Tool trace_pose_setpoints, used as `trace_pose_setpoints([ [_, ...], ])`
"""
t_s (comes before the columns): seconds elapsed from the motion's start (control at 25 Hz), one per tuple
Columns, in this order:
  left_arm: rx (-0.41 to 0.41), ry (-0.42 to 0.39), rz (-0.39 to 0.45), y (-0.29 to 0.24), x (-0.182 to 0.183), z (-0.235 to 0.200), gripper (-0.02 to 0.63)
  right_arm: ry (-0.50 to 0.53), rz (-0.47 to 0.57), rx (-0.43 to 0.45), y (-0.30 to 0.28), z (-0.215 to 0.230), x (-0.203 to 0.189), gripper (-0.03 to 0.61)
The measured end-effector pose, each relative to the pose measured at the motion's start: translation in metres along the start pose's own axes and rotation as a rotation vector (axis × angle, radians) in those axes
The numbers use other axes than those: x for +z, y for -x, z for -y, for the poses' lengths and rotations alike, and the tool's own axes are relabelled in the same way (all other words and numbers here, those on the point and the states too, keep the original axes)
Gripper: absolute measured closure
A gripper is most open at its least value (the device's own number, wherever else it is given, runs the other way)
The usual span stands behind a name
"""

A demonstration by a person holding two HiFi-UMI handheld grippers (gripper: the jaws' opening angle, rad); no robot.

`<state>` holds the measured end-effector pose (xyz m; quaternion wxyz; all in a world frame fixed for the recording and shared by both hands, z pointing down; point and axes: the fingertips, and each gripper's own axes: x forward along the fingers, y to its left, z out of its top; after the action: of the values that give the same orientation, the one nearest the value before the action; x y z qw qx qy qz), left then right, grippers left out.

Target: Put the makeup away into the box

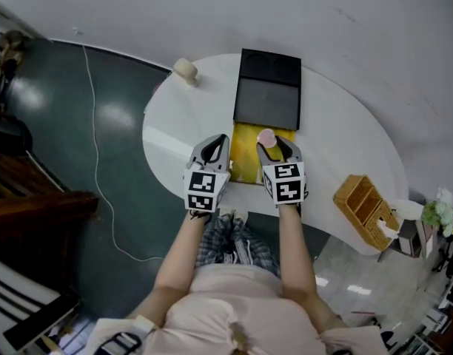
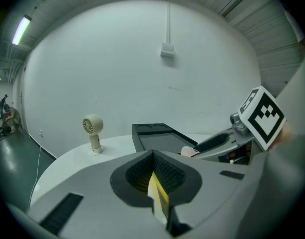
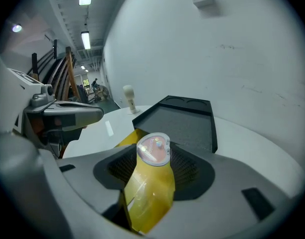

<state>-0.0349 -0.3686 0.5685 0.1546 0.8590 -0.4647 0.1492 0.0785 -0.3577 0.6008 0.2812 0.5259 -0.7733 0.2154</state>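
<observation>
An open black box [image 1: 268,91] lies at the back of the white table [image 1: 337,135], also seen in the left gripper view [image 2: 157,136] and the right gripper view [image 3: 185,121]. Just in front of it a yellow pouch [image 1: 245,157] hangs between both grippers. My left gripper [image 1: 215,145] is shut on one thin edge of the pouch [image 2: 158,195]. My right gripper [image 1: 278,145] is shut on the other side of the pouch [image 3: 150,190]. A round pink compact [image 3: 153,149] sticks out at the pouch's top between those jaws, and shows in the head view [image 1: 266,136].
A small beige fan [image 1: 186,71] stands at the table's back left edge. A wicker basket [image 1: 366,211] sits at the right end, with a potted plant [image 1: 437,211] beyond it. A white cable [image 1: 93,139] runs over the dark floor on the left.
</observation>
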Motion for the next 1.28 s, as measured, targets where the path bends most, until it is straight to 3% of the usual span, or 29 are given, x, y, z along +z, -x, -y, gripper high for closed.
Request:
trace_pose_setpoints([
  [0.64,-0.006,0.051,-0.064,-0.036,-0.026,-0.023,0.588,-0.019,-0.269,0.049,-0.052,-0.012,-0.044,0.345],
  [0.72,-0.003,0.054,-0.065,-0.034,-0.027,-0.024,0.588,-0.029,-0.267,0.056,-0.052,-0.014,-0.044,0.326],
  [0.8,0.001,0.055,-0.064,-0.033,-0.027,-0.025,0.588,-0.039,-0.256,0.066,-0.051,-0.016,-0.042,0.217],
  [0.88,0.006,0.055,-0.067,-0.030,-0.029,-0.026,0.588,-0.043,-0.246,0.073,-0.049,-0.018,-0.040,0.174],
  [1.28,0.012,0.036,-0.038,-0.018,-0.019,-0.016,0.588,-0.033,-0.154,0.062,-0.027,-0.012,-0.020,0.161],
])
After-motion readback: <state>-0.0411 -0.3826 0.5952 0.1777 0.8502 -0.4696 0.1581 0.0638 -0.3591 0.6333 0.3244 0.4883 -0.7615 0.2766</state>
